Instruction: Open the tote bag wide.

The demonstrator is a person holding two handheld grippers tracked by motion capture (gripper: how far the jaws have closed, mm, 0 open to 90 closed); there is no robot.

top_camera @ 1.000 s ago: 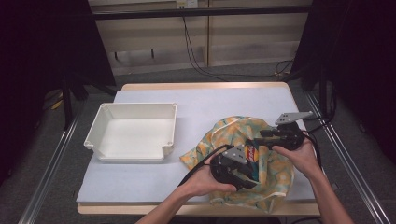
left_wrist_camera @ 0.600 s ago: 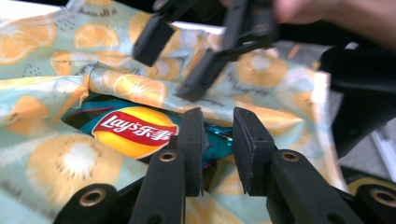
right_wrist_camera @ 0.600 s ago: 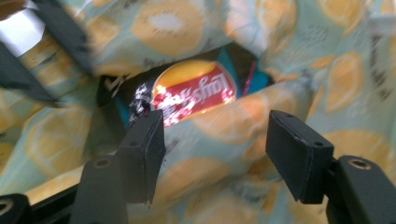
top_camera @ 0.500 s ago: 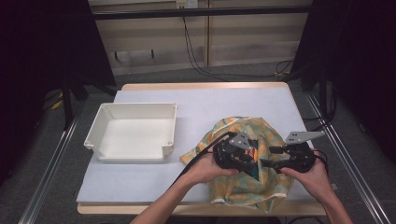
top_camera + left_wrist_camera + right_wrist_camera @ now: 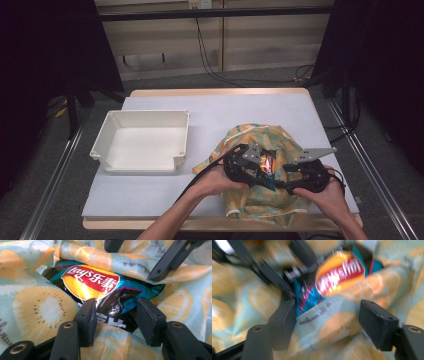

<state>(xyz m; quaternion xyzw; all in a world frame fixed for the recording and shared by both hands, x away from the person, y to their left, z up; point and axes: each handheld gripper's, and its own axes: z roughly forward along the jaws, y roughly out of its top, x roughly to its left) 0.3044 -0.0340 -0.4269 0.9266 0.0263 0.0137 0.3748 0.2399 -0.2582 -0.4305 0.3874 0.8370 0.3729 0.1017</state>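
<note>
A fruit-print cloth bag (image 5: 260, 137) lies at the table's right, with a Lay's chip bag (image 5: 270, 162) showing in its mouth. My left gripper (image 5: 261, 170) points into the mouth. In the left gripper view, its jaws (image 5: 116, 315) stand on either side of the chip bag's (image 5: 90, 282) black lower end; they have just been opening and do not squeeze it. My right gripper (image 5: 284, 172) faces it from the right. Its jaws (image 5: 329, 315) have just been opening too, and they stand wide around a fold of the cloth rim (image 5: 332, 325) without pinching it.
An empty white tray (image 5: 145, 114) stands on the left of the white table top (image 5: 225, 107). The cloth bag reaches almost to the table's near edge. Cables trail from both grippers toward the person. Metal rails run along both sides of the table.
The right gripper came down from the bag's far right side toward the near edge and now faces the left gripper. The left gripper shifted slightly right. The right jaws stand wider.
</note>
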